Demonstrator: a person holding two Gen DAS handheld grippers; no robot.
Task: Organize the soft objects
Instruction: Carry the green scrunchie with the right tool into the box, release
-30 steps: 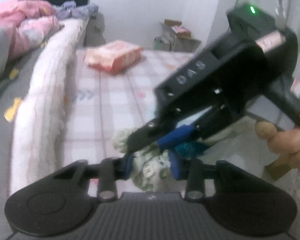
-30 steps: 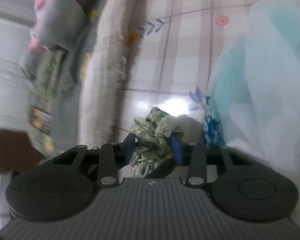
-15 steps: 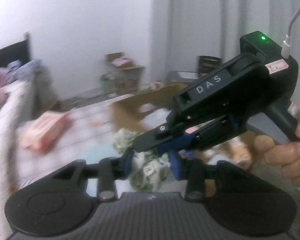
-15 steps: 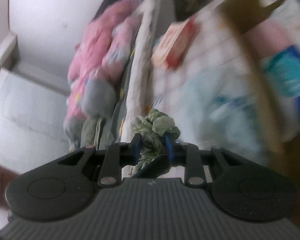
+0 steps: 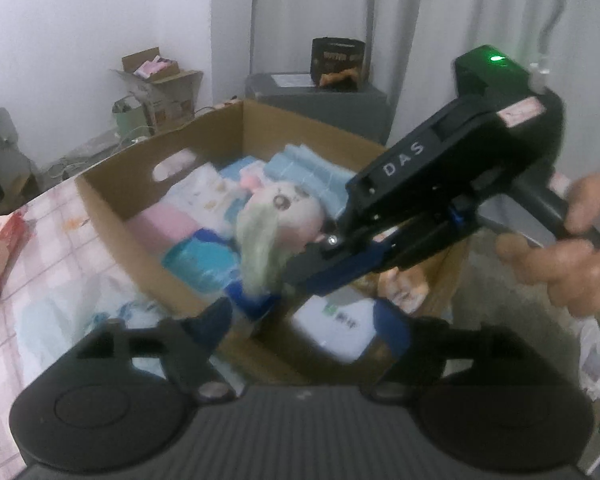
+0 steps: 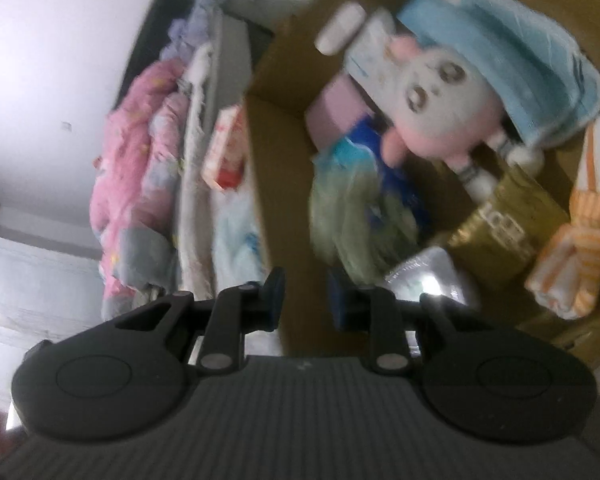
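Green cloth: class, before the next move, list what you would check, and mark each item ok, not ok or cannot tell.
1. Green cloth is over the box: ok.
2. Left gripper is free of the cloth: ok, jaws opening, nothing between them.
3. Right gripper grips the cloth: cannot tell, blurred.
4. Box top is open: ok.
5. Doll lies inside the box: ok.

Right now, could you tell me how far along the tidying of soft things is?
Done: a plush toy and soft packs lie in the cardboard box. In hand: a green cloth hangs over the box at the right tongs; blur hides whether they grip it. The left tongs are opening, empty. Left: probably the pale blue bundle on the bed beside the box.
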